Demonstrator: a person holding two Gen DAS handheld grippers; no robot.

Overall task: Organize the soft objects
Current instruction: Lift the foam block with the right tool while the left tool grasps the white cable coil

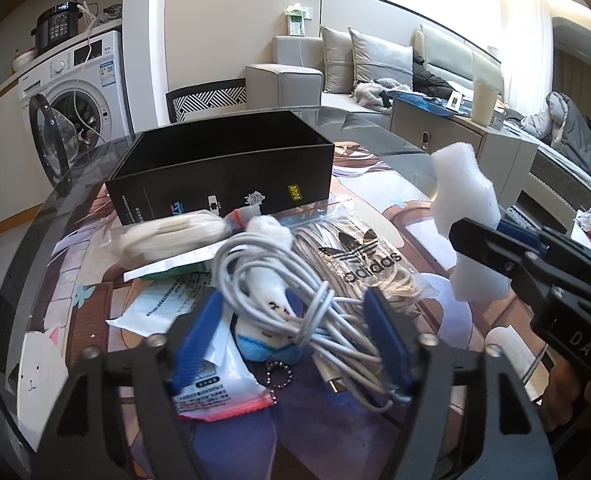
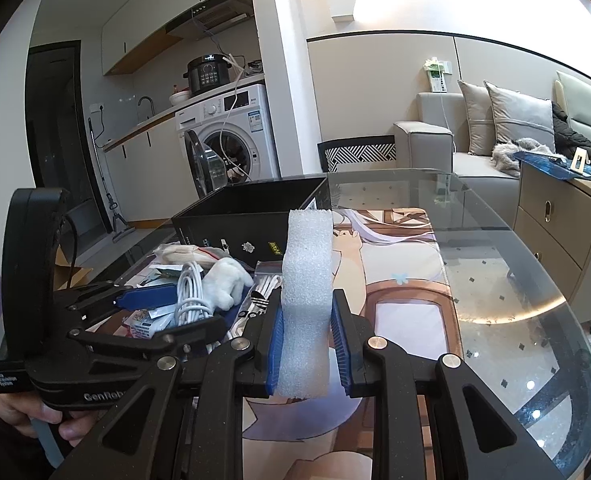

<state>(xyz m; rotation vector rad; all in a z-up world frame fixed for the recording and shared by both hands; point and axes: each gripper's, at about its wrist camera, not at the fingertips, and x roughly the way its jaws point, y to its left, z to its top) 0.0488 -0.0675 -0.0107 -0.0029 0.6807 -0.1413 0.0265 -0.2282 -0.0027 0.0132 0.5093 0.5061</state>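
Note:
A small white plush toy with a blue base lies on the table, wound about by a coiled white cable. My left gripper stands open around both, its blue pads on either side with gaps showing. In the right wrist view the left gripper reaches over the cable beside the plush. My right gripper is shut on an upright white foam block, held above the table. The foam block and right gripper also show at the right of the left wrist view.
An open black box stands behind the pile. Around the plush lie a bagged cord marked adidas, a bag of white cloth and a sealed packet. The glass table edge curves at right. A hand holds the left gripper.

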